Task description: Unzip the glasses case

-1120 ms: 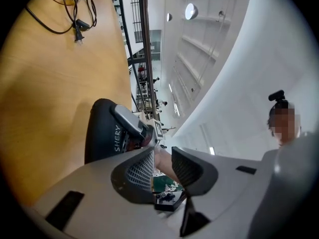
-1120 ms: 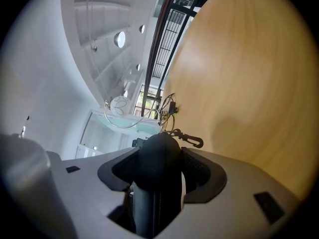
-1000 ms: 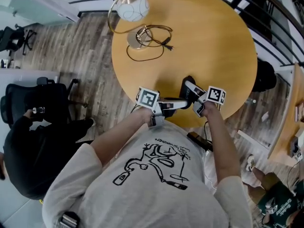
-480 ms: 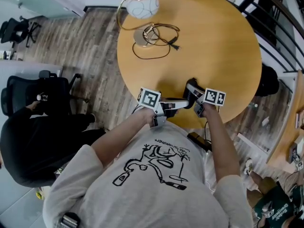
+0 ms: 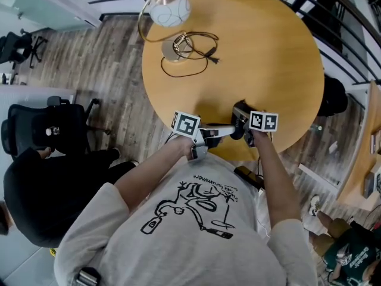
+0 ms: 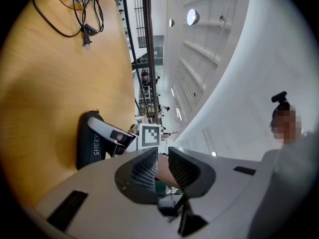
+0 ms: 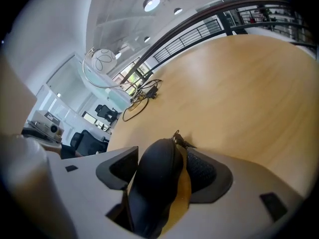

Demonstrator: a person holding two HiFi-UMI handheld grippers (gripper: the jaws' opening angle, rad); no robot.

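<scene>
Glasses case: a black glasses case (image 7: 157,178) lies on the round wooden counter (image 5: 262,52), close to the edge nearest the person, with its long axis running away from the right gripper.
Zip pull: a small dark zip pull (image 7: 182,139) sticks up at the far tip of the case, on the side towards the right-hand jaw.
Right gripper: the right gripper (image 7: 162,158) tilts down over the case, with one jaw on either side of it. Its jaws have just been opening further and are released. A strip of bare counter shows between the case and the right-hand pad, and the case lies against or just beside the other jaw.
Left gripper: the left gripper (image 6: 161,153) is held level just beside the right one, off the counter's edge. Its jaws have just been closing, and only a narrow slit is left between them. Nothing is between them.
Lamp: a lamp (image 5: 169,9) with a white globe stands at the far side of the counter, well apart from the case.
Cable: a black cable (image 5: 190,58) lies looped around the lamp's base.
</scene>
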